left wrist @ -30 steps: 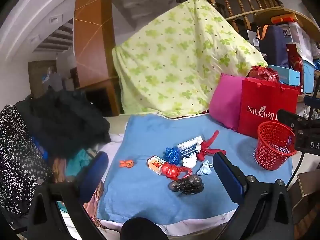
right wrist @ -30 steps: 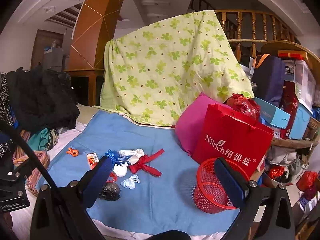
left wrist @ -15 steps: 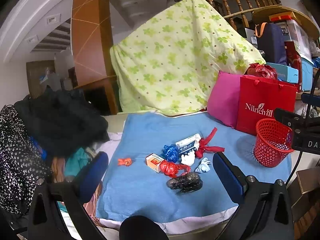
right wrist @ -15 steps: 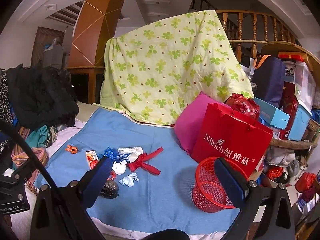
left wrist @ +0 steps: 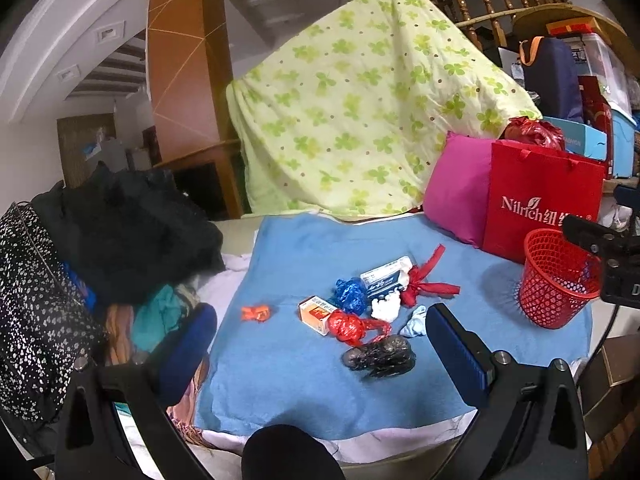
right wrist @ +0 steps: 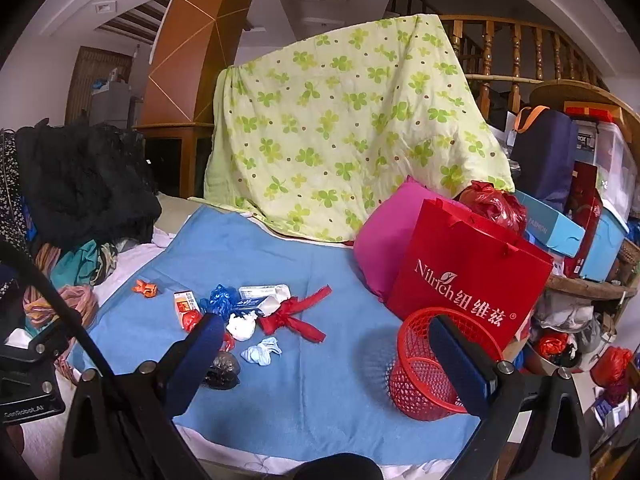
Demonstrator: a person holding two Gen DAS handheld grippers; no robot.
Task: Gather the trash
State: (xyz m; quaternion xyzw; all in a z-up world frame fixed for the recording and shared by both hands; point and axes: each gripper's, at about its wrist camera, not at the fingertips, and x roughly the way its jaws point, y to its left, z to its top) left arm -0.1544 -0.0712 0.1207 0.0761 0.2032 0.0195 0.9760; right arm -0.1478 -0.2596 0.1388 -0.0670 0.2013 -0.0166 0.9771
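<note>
Several bits of trash lie in a cluster on a blue blanket [left wrist: 288, 368]: a crumpled black bag [left wrist: 380, 356], a red bag [left wrist: 352, 326], a small orange box [left wrist: 316, 314], a blue wad [left wrist: 350, 294], a white wad [left wrist: 386, 308], a red ribbon [left wrist: 424, 280] and an orange scrap [left wrist: 256, 313] off to the left. A red mesh basket [left wrist: 556, 278] stands at the blanket's right. My left gripper [left wrist: 320, 344] hovers open short of the cluster. My right gripper [right wrist: 328, 350] is open too, with the basket [right wrist: 424, 368] behind its right finger.
A red paper bag [right wrist: 464, 276] and pink cushion [right wrist: 384, 240] stand behind the basket. A green floral quilt [right wrist: 344, 140] drapes the back. Dark clothes [left wrist: 120, 232] pile on the left. Boxes and bags [right wrist: 580, 208] crowd the right.
Both views have shifted slightly, with the trash cluster sitting a touch higher in the frames. Neither gripper has shut or taken hold of anything.
</note>
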